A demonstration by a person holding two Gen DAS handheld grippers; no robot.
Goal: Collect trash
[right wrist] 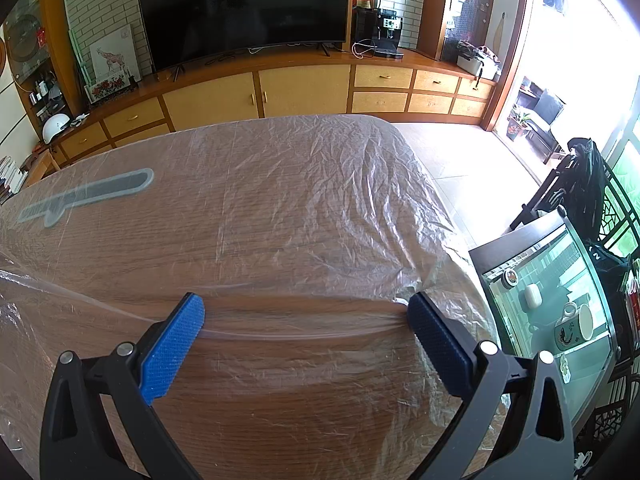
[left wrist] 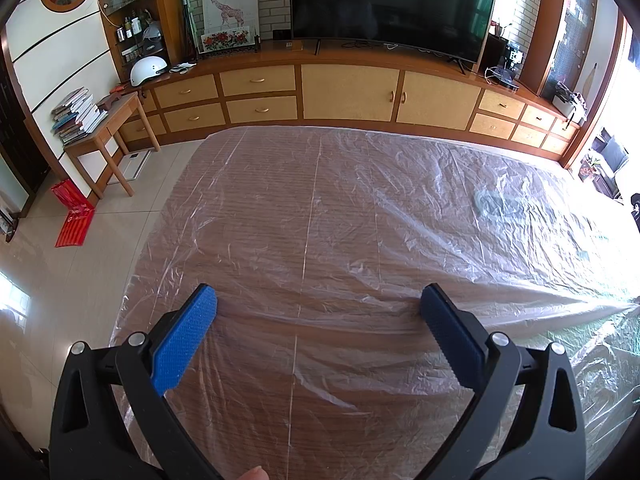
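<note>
A clear plastic sheet (left wrist: 360, 216) covers a wooden table (left wrist: 280, 248) that fills the middle of both views. The sheet is wrinkled, with pale fold lines running down it.

The left gripper (left wrist: 318, 304) sits at the bottom of the left wrist view, its blue pads (left wrist: 184, 340) spread wide apart with nothing clamped between them. A raised ridge of the sheet stretches across the gap between the fingertips and runs off toward the right edge of the frame.

The right gripper (right wrist: 306, 308) sits at the bottom of the right wrist view, likewise spread wide. A taut fold of the sheet (right wrist: 280, 208) spans the gap between its fingertips and appears to touch both; whether the tips press on it cannot be told. The fold runs on to the left edge of the frame.

A grey printed mark (right wrist: 88, 196) shows through the sheet at centre left of the right view. A dark TV (left wrist: 392, 4) stands on a long cabinet (left wrist: 348, 92) along the top of both views. A glass-topped side table (right wrist: 560, 304) with a mug (right wrist: 574, 326) stands at the lower right of the right view.
</note>
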